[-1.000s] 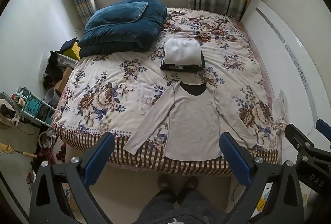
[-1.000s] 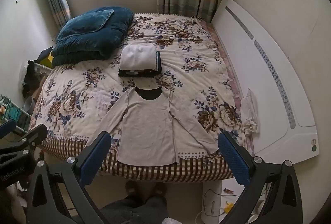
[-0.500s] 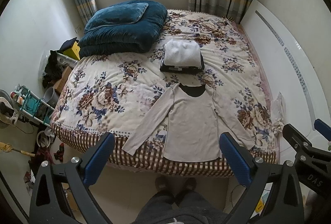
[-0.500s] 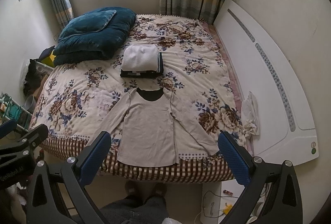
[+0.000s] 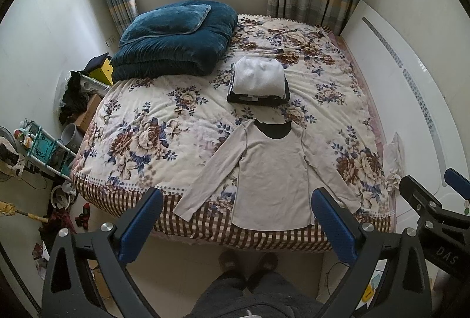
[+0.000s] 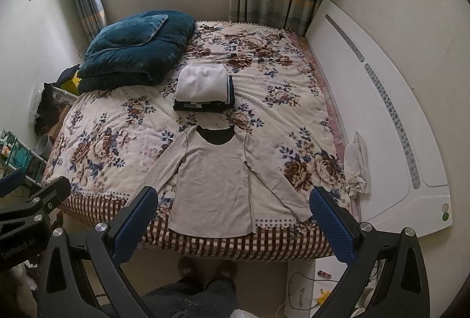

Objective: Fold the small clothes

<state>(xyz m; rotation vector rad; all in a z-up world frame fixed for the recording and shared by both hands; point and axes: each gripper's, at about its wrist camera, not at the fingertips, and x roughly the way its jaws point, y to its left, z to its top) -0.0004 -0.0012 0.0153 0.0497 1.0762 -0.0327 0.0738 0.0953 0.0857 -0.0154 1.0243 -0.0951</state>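
While both grippers, left (image 5: 236, 216) and right (image 6: 233, 215), hang wide open and empty, the shirt (image 5: 271, 174) lies flat at the bed's (image 5: 147, 124) near edge; only the left view shows the broom (image 5: 20, 213).

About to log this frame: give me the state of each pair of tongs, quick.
Left tongs: open, holding nothing, above the shirt.
Right tongs: open, holding nothing, above the same shirt.

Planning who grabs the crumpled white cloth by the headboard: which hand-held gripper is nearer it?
Right. The right hand-held gripper hangs just left of the cloth; the left hand-held gripper is farther left, before the shirt.
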